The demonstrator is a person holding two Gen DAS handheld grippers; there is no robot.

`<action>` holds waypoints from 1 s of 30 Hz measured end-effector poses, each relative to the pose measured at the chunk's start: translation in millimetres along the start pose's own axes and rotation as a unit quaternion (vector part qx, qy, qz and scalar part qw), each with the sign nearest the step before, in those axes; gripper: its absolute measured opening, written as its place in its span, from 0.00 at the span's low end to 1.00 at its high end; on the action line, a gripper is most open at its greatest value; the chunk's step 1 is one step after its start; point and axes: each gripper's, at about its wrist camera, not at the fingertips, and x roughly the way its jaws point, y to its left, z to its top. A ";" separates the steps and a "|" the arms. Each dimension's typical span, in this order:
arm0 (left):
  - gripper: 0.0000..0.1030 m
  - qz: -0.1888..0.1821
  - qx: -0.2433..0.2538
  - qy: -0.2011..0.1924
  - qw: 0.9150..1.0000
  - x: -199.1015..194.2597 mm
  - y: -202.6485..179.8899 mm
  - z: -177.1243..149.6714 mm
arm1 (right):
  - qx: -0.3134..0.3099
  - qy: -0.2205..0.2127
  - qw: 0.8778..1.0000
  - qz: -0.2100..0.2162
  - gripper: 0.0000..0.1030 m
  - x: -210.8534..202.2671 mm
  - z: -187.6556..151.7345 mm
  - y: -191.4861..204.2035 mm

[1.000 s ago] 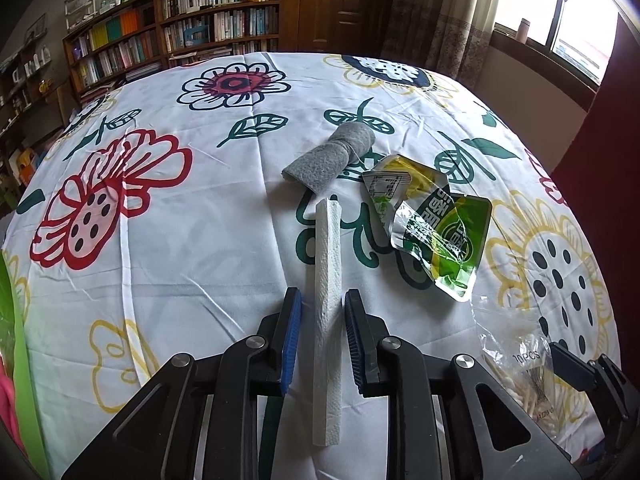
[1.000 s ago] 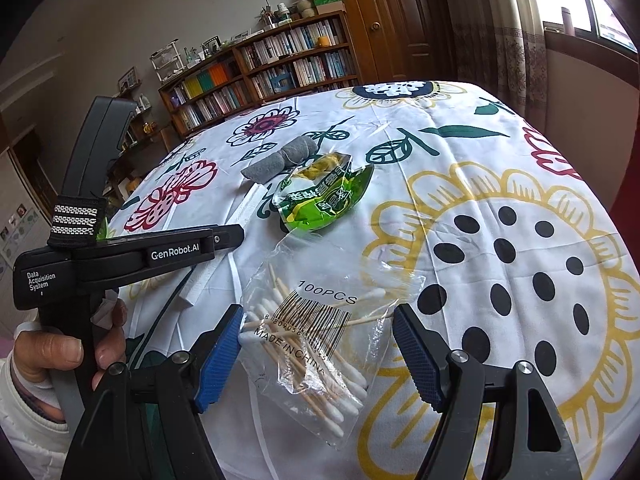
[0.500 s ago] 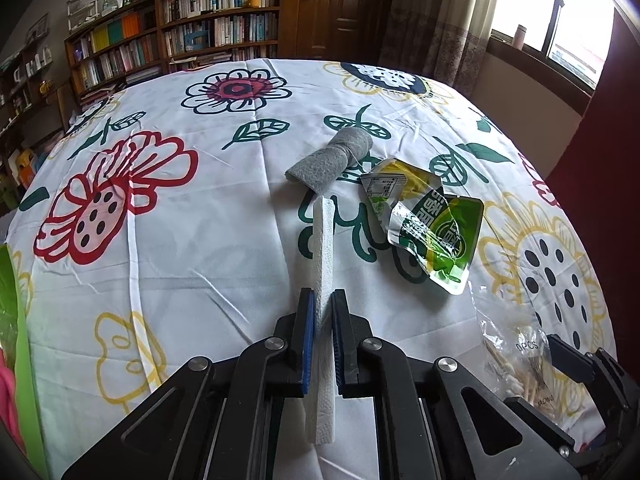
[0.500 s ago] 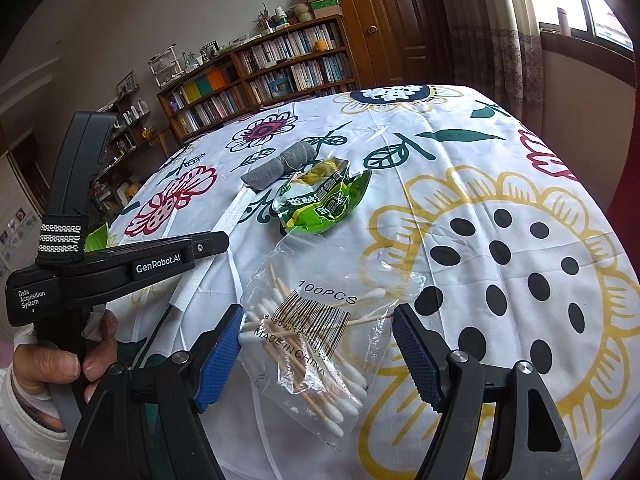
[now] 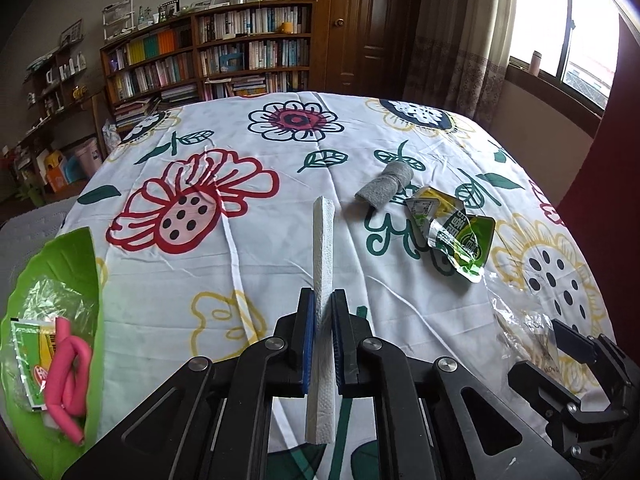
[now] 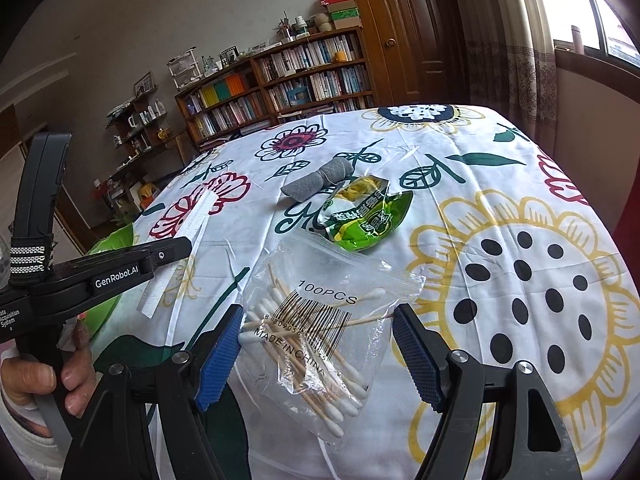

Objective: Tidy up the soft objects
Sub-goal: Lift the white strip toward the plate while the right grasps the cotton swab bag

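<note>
Left gripper point(image 5: 321, 308) clamps long folded white paper strip point(image 5: 323, 256), lifted for moving | right gripper point(image 6: 318, 354) spread, straddling clear cotton-swab bag point(image 6: 320, 320), poised to pinch.

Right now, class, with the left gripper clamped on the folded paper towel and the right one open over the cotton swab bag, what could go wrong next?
1. The folded paper towel is long and limp; pinched mid-length by the left gripper, it may sag or unfold during transfer.
2. The cotton swab bag is slippery film; the open right gripper may crumple it or slip.
</note>
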 end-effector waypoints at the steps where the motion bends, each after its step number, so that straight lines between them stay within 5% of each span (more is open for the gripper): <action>1: 0.08 0.003 -0.003 -0.002 1.000 -3.5 5.0 -1.3 | -0.003 -0.001 1.000 0.002 0.76 -0.5 0.4 3.6; 30: 0.09 0.096 -0.143 -0.046 0.984 -73.8 177.2 -47.1 | -0.113 0.003 0.990 0.081 0.76 23.8 9.0 136.8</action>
